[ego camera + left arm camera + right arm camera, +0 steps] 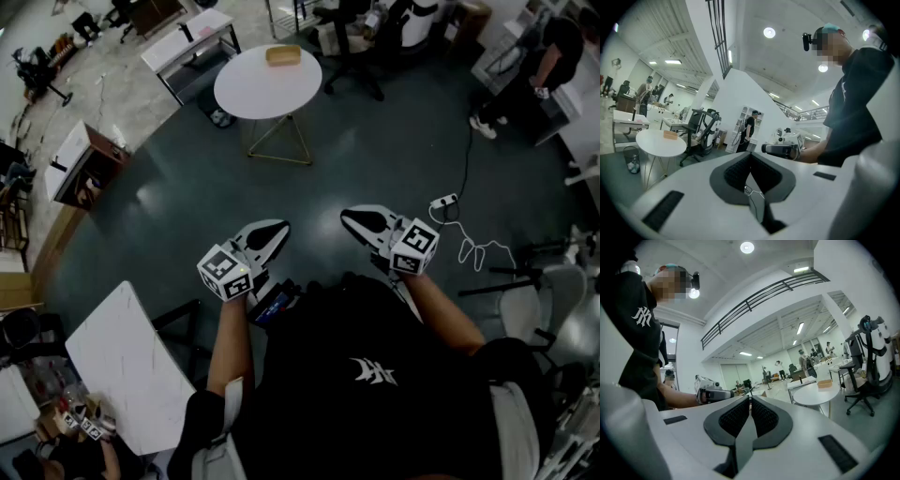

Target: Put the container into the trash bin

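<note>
Showing no progress: left gripper (pixel 271 232) & right gripper (pixel 353 218) closed, empty; container (pixel 283 55) sits at 12 o'clock, untouched.

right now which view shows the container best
Head view: the container lies unblocked on the round table, seen from above. Both gripper views catch it only small and side-on, far off.

No legible words, numbers or brand names are present. The black shirt (pixel 309 375) carries a white emblem (pixel 373 371) whose characters cannot be deciphered. The marker cubes on the left gripper (pixel 279 227) and right gripper (pixel 347 217) show black-and-white square patterns only.
</note>
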